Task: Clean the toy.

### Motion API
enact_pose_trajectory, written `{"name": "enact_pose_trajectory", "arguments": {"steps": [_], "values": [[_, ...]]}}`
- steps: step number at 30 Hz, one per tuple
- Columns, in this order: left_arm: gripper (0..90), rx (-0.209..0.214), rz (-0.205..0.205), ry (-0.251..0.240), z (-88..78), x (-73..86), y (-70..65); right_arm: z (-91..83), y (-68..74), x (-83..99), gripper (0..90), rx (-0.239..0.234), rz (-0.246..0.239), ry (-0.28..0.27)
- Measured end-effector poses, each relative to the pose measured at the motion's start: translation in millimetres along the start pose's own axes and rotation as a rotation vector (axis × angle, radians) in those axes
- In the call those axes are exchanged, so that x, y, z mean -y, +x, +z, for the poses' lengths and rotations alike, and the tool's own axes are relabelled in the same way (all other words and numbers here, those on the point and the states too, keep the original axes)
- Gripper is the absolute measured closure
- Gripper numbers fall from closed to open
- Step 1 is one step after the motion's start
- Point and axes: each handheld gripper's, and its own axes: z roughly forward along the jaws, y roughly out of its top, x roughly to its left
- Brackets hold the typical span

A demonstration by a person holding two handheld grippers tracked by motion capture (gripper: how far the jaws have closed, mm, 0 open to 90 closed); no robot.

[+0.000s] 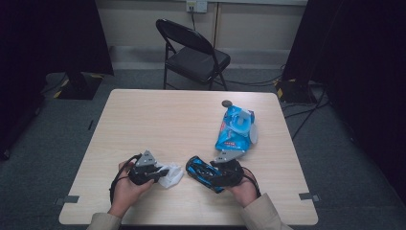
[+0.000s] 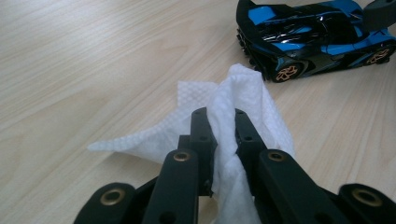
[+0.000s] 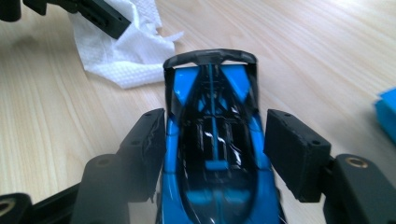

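Observation:
A white wipe [image 2: 247, 93] lies crumpled on the wooden table [image 1: 158, 120], and my left gripper [image 2: 219, 121] is shut on a fold of it. In the high view this gripper [image 1: 165, 173] and the wipe [image 1: 174, 177] sit near the front edge, left of centre. A blue and black toy car [image 3: 212, 93] lies lengthwise between the jaws of my right gripper [image 3: 212, 135], whose pads press its two sides. In the high view the car [image 1: 196, 166] points left toward the wipe, and the right gripper [image 1: 207, 175] holds it from the right.
A blue pack of wipes [image 1: 232, 129] lies right of centre with its lid flap open. A small round dark thing [image 1: 226, 103] sits just behind it. A black folding chair [image 1: 191, 52] stands beyond the far edge. Dark curtains and cables flank the table.

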Motion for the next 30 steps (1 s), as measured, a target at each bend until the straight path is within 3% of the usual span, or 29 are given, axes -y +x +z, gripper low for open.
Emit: {"name": "enact_pose_trajectory", "arguments": {"steps": [2, 6, 7, 14, 18, 30], "values": [[82.2, 0.010, 0.002, 0.001, 2.8, 0.4, -3.7, 5.1, 0.1, -0.7, 39.0, 0.044, -0.033, 0.031], [82.2, 0.020, 0.009, 0.005, 6.2, 0.2, -6.8, 7.5, -1.9, 0.2, 39.3, 0.022, -0.023, 0.013], [82.2, 0.027, 0.005, 0.007, 7.8, 0.0, -8.6, 10.7, -2.3, 1.4, 42.5, 0.006, -0.026, 0.036], [82.0, 0.056, 0.001, 0.001, 20.4, -5.0, -18.1, 13.3, 1.1, 1.9, 43.0, 0.019, -0.046, 0.035], [82.2, 0.102, -0.006, -0.011, 36.4, -9.2, -32.3, 14.0, 2.6, 1.9, 43.2, 0.030, -0.052, 0.033], [82.7, 0.126, 0.000, -0.001, 48.8, -18.4, -49.7, 14.5, 4.2, 2.4, 43.7, 0.040, -0.052, 0.025]]}}
